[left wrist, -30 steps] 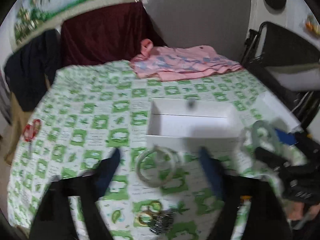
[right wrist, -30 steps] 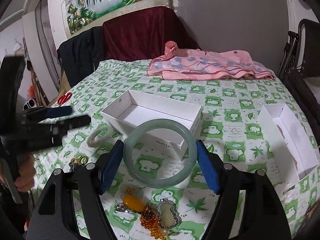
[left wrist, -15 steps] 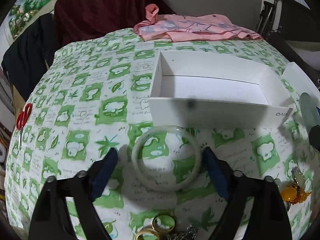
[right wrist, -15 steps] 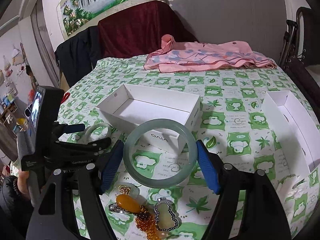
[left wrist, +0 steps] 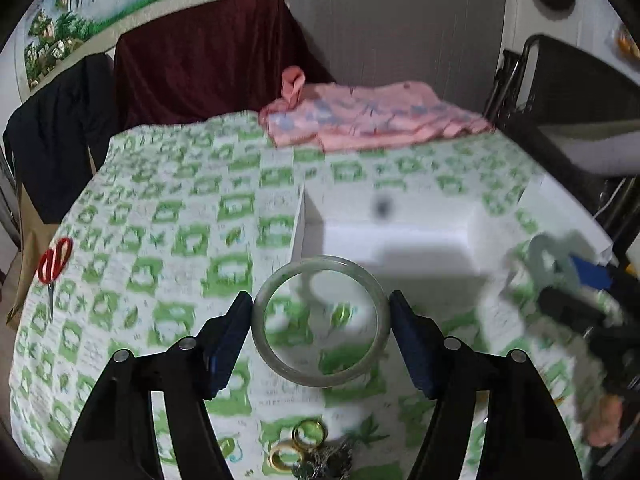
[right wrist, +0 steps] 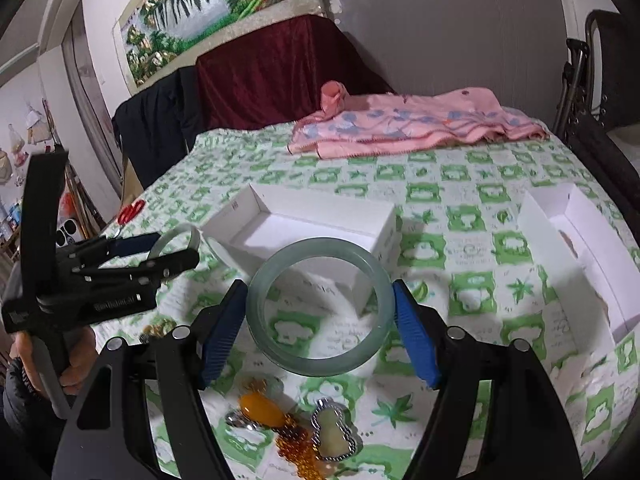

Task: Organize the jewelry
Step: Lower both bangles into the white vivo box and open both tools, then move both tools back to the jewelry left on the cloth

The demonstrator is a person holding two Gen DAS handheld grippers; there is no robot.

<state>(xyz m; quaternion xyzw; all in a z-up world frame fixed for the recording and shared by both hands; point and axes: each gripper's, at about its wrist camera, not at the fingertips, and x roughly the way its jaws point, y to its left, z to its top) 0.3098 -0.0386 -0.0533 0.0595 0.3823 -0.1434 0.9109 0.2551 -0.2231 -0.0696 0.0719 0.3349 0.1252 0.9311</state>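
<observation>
Jade bangle [left wrist: 321,322] between jaws (both grippers)

Lived-in home room, waterfall painting [right wrist: 208,12] on wall, patterned tablecloth [right wrist: 460,184] (green-checked), draped clothes [right wrist: 404,128]

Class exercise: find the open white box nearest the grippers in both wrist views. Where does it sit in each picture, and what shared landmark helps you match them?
Left wrist view: the white box sits just right of centre, blurred, directly beyond the bangle held in the jaws.
Right wrist view: the white box sits left of centre, again just beyond the held bangle.
Shared landmark: the pink cloth at the table's far edge.
</observation>
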